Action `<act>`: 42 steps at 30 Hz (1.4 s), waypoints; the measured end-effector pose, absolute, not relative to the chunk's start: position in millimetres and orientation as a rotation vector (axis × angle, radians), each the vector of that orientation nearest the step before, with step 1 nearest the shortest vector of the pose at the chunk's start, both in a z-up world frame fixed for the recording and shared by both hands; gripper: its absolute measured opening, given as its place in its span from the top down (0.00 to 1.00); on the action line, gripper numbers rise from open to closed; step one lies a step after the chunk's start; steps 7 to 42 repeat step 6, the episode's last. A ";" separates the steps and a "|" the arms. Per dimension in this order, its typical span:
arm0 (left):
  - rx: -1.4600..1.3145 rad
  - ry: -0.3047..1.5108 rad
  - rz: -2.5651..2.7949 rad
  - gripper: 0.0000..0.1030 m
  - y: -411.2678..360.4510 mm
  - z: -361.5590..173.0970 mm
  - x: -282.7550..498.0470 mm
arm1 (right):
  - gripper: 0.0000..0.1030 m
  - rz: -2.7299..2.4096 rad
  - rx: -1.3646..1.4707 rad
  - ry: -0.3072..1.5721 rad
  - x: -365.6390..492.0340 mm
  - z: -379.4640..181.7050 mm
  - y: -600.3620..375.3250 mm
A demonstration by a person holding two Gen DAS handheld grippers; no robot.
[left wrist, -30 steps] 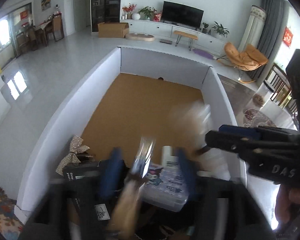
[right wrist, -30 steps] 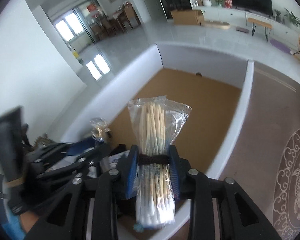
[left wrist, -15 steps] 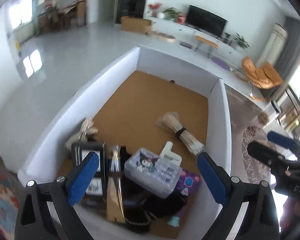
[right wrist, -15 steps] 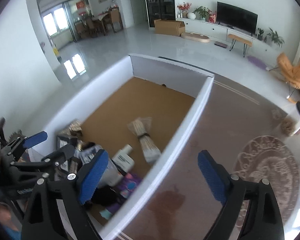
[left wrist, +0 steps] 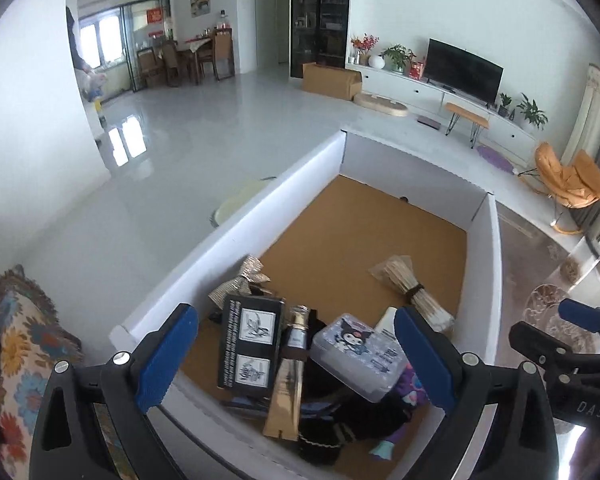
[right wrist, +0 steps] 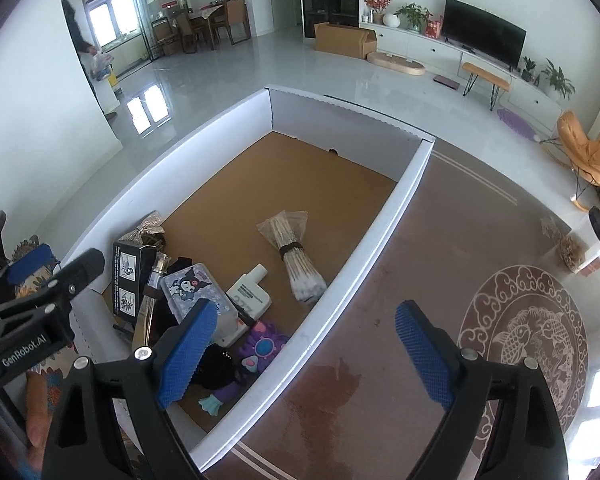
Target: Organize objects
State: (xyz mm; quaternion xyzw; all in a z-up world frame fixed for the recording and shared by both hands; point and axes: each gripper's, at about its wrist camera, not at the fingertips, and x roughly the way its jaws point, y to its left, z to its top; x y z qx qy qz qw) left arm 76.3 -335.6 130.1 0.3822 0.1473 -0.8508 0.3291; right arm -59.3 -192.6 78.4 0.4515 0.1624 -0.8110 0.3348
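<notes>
Glossy living-room tiles surround the white cardboard box (right wrist: 400, 196) with its cork-brown floor. Inside lies the swab bundle (right wrist: 294, 254): thin sticks in crinkly plastic, tied by a dark band, light but slippery, so the band is probably the best place to grip. Nearby sit a hard clear case (left wrist: 356, 354), a black carton (left wrist: 250, 344) and a gold tube (left wrist: 288, 390). Left claw (left wrist: 296, 364) and right claw (right wrist: 306, 354) both gape empty, jaws having just been opening.
</notes>
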 end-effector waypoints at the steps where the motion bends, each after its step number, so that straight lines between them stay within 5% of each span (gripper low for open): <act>1: 1.000 0.377 -2.228 0.03 -335.5 130.0 76.2 | 0.12 -2.115 1.177 0.423 -59.1 77.6 -193.5; 42: 0.919 0.362 -2.235 0.03 -333.1 131.7 84.7 | 0.12 -2.112 1.184 0.409 -57.0 74.1 -195.7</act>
